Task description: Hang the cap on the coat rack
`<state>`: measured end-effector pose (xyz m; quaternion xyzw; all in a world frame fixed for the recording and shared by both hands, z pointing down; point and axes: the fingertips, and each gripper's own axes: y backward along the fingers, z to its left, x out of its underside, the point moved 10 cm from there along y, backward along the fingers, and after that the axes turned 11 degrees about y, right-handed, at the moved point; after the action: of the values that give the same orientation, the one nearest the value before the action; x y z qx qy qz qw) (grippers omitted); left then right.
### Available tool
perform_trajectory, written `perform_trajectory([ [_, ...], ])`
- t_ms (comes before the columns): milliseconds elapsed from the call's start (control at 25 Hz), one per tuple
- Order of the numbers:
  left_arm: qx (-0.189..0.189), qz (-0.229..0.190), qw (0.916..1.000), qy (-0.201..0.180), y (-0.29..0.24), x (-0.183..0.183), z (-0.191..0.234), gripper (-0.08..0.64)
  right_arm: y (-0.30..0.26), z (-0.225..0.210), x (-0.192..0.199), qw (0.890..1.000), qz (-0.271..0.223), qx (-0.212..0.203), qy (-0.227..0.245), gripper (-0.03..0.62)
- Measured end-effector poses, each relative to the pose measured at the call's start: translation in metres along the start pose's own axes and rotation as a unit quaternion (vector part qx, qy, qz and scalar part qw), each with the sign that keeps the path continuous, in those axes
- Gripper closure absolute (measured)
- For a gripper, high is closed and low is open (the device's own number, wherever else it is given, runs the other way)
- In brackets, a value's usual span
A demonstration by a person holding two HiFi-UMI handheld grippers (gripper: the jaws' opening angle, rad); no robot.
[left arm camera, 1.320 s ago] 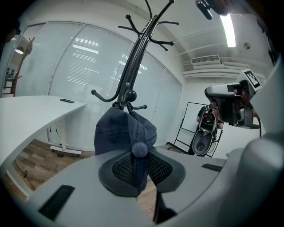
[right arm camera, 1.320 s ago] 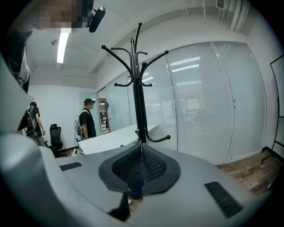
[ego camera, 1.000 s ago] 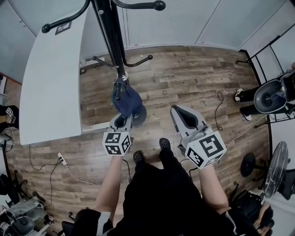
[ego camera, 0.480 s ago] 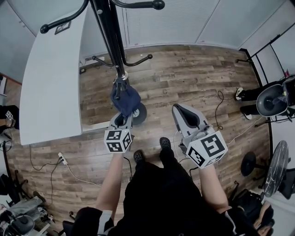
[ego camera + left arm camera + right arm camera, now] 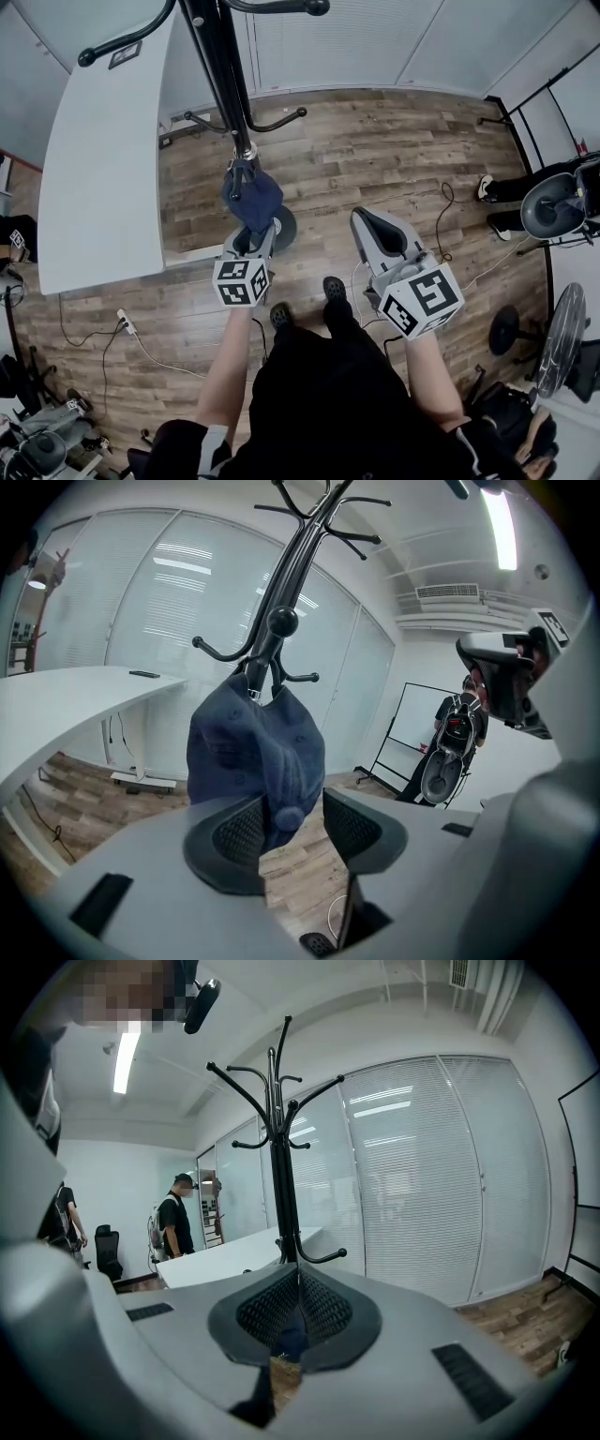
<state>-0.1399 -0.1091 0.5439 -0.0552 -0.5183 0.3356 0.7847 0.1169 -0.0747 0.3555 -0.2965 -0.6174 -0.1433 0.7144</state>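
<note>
A dark blue cap hangs from a low hook of the black coat rack. My left gripper sits just below it. In the left gripper view the cap droops between the jaws of the left gripper, which are opening. A gap shows beside the right pad, and neither pad presses on the cloth. The rack's pole rises behind the cap. My right gripper hovers to the right, away from the rack. Its jaws are shut with nothing in them, and they face the rack.
A curved white desk stands left of the rack. On the wooden floor lie a power strip and cables. At the right are an office chair and a fan. A person stands by the desk.
The left gripper's jaws have spread apart and let go of the cap's lower edge. The cap stays hanging on the hook. The right gripper has barely moved.
</note>
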Motion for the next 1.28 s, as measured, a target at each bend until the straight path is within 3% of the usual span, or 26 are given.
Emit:
perform_trajectory([
  [560,-0.020,0.005,0.9998,0.006,0.010,0.003,0.005,0.302,0.004,0.007,0.001,1.000,-0.007,0.003,-0.002,0.561],
  [1160,0.010,-0.008,0.9999,0.006,0.025,-0.005,-0.020,0.301,-0.006,-0.006,0.002,0.999,-0.023,-0.029,-0.007,0.561],
  [1280,0.016,-0.019,0.9997,0.006,0.031,-0.008,-0.026,0.332,-0.012,-0.015,0.003,0.998,-0.029,-0.046,-0.009,0.561],
])
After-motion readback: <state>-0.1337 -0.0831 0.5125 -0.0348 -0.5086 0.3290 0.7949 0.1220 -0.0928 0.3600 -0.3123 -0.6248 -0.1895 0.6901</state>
